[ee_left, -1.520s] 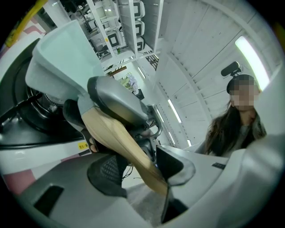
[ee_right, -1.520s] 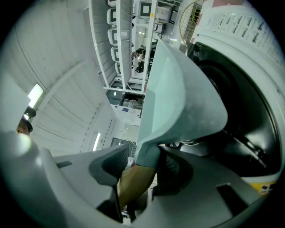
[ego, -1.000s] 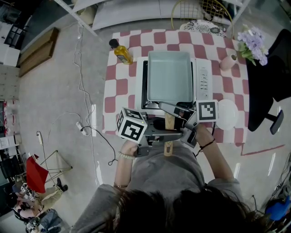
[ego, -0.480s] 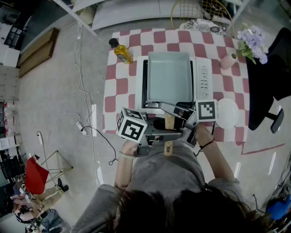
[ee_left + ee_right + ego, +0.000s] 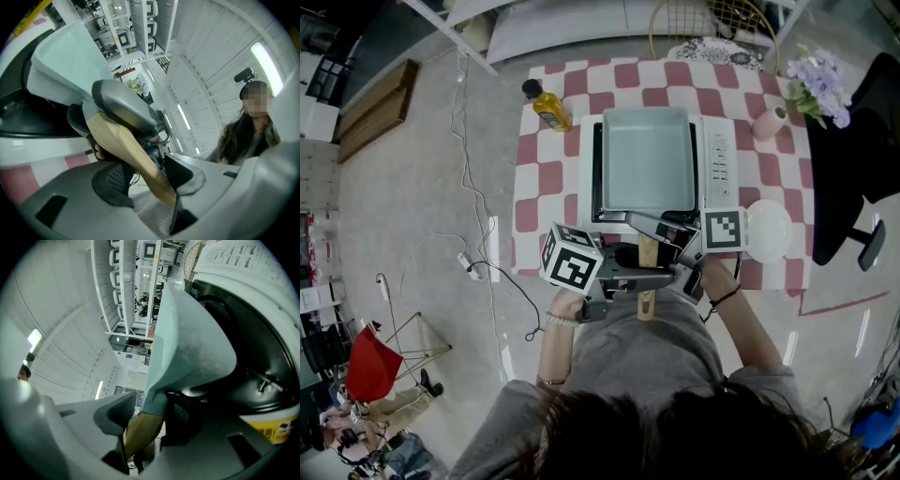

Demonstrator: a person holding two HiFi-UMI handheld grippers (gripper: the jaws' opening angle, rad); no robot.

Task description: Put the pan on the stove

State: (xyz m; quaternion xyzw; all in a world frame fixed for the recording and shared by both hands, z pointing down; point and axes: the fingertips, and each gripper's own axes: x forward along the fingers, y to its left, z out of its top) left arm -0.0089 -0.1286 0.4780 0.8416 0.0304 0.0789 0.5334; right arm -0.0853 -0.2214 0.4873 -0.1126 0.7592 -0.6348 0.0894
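While setting the pan [image 5: 647, 159] down, keep the base flat and centred over the black plate of the stove [image 5: 719, 164]. Pan position at present: squarely over that plate, with the wooden handle [image 5: 647, 249] pointing back toward the person. Contact between base and plate not decidable from these views.

Left gripper [image 5: 147, 172]: clamped across the wooden handle near its free end. Right gripper [image 5: 147, 417]: clamped on the same handle, close under the pan wall.

Hold both wrists level. Avoid twisting one grip against the other, as likely to rock the pan. Confirm full rest on the plate before loosening anything, then release one side at a time.

Count: one pan, one wooden handle, one stove, two grippers. On the checked table [image 5: 546, 178]: one oil bottle [image 5: 549, 106], one white plate [image 5: 769, 230], one pink vase [image 5: 769, 124] with one bunch of flowers [image 5: 820, 84].
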